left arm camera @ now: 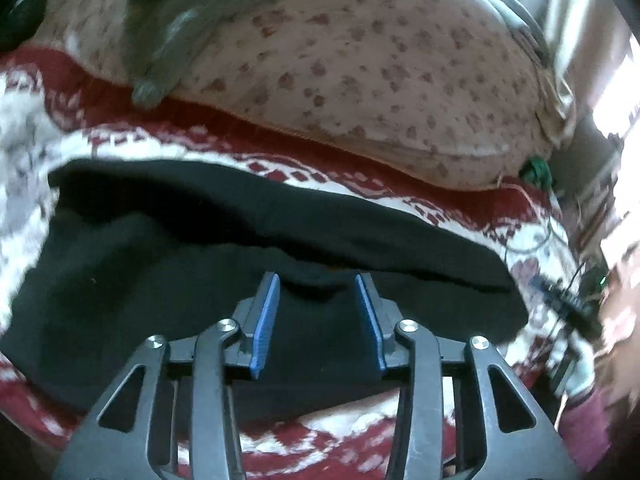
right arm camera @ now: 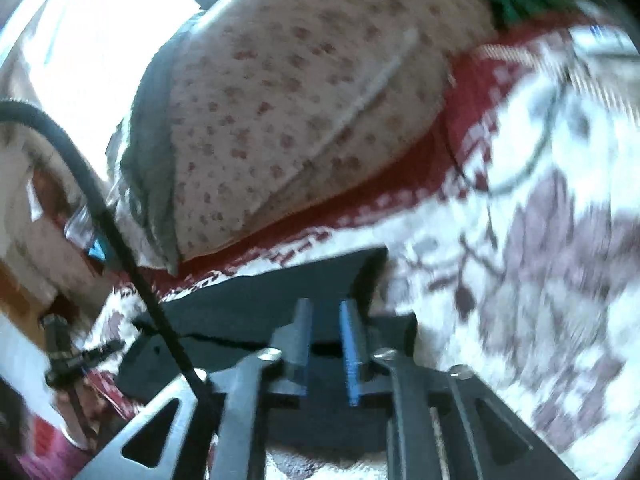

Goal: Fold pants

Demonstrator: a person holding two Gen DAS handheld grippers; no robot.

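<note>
Lying flat on a red-and-white knit-pattern blanket (left arm camera: 132,128), black pants (left arm camera: 168,256) fill the lower middle of the left wrist view. Fabric looks soft, matte, fleece-like, folded over itself with a long straight upper edge and a rounded fold along the near side. Left gripper (left arm camera: 318,284) hovers right over the pants, blue ribbed pads (left arm camera: 267,316) set roughly half apart, dark cloth showing in the gap but not pinched; whether the tips touch it I cannot tell. Black metal linkage arms with silver rivets frame the bottom.

Right wrist view, heavily blurred: right gripper (right arm camera: 323,308) sits over a squarish corner of the same pants (right arm camera: 256,300), its blue pads a narrow gap apart, nothing clamped between them. A black cable (right arm camera: 104,216) curves across the left side of that view.

Behind the pants, a plump cream pillow (left arm camera: 360,80) with small reddish-brown blotch print rests on the blanket; a grey garment (left arm camera: 168,36) drapes over its left part. Something green (left arm camera: 534,170) sits at the pillow's right end, too small to identify. Blanket shows pixel-style white borders and greyish motifs. No readable writing or labels anywhere.
</note>
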